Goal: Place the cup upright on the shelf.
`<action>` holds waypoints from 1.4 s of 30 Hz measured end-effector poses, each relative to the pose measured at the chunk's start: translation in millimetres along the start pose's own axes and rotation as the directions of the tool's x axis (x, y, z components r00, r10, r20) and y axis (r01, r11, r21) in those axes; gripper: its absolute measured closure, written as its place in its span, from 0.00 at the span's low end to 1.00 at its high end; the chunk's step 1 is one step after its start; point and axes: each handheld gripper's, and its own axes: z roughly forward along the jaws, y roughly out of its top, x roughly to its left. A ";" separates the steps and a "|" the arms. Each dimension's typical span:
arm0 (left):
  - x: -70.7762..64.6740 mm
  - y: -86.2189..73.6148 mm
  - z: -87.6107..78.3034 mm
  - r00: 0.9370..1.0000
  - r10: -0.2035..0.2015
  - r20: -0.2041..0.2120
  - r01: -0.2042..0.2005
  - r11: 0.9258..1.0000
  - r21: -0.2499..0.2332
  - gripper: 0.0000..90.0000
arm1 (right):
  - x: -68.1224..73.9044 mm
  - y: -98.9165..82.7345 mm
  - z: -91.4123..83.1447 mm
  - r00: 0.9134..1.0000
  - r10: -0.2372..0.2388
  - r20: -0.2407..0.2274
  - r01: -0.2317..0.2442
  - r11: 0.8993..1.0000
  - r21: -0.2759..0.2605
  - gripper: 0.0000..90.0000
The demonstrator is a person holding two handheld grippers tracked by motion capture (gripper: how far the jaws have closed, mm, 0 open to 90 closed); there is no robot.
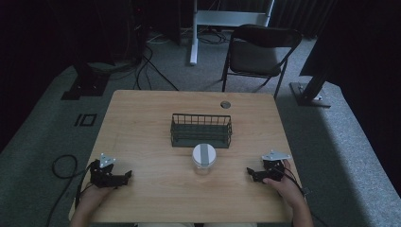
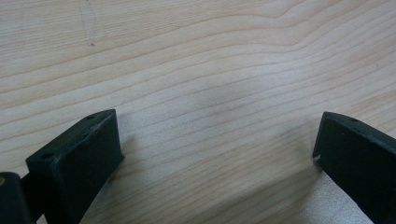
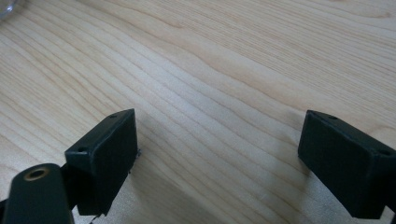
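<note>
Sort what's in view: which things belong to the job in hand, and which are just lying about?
Job in hand:
- white round container, nearest both grippers
- wire basket just behind it
- left hand-held gripper, open
- right hand-held gripper, open

Lying about:
- folding chair beyond the table
- cables on the floor

Lab or recording room. Wooden tabletop (image 1: 142, 132) on grey carpet (image 1: 42, 137), dark curtains around. Floor cables (image 1: 146, 66), folding chair (image 1: 260, 52), stand bases (image 1: 309, 92).

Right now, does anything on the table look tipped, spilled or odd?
Nothing stands out. The jar stands upright just in front of the wire basket, which sits square. Both grippers, left and right, rest open on the table.
</note>
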 end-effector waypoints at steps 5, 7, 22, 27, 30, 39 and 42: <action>0.2 0.0 0.2 1.000 -0.002 -0.002 0.002 1.000 -0.001 0.01 | -0.3 0.0 -0.1 1.000 0.001 -0.001 -0.001 1.000 0.000 0.13; 0.2 -0.2 0.0 1.000 -0.002 -0.002 0.002 1.000 -0.002 0.01 | -0.8 0.0 -0.1 1.000 -0.001 0.000 0.001 1.000 0.001 0.13; 0.2 0.5 -0.1 1.000 0.017 0.017 -0.017 1.000 0.007 0.01 | -1.5 -0.4 -0.4 1.000 0.004 0.006 -0.004 1.000 0.000 0.13; 0.3 0.0 -0.1 1.000 0.014 0.013 -0.014 1.000 0.003 0.01 | -1.3 -0.4 -0.4 1.000 0.005 0.008 -0.005 1.000 0.000 0.13; 0.3 -0.5 -0.2 1.000 0.014 0.013 -0.013 1.000 0.000 0.01 | -0.4 -0.6 -0.5 1.000 0.011 0.015 -0.011 1.000 0.000 0.13; 0.3 -0.6 -0.2 1.000 0.013 0.013 -0.013 1.000 -0.001 0.01 | 0.8 -0.7 -0.8 1.000 0.014 0.022 -0.014 1.000 -0.001 0.13; 0.3 -0.6 -0.2 1.000 0.012 0.013 -0.012 1.000 -0.001 0.01 | 1.1 -0.7 -0.9 1.000 0.014 0.018 -0.014 1.000 -0.002 0.13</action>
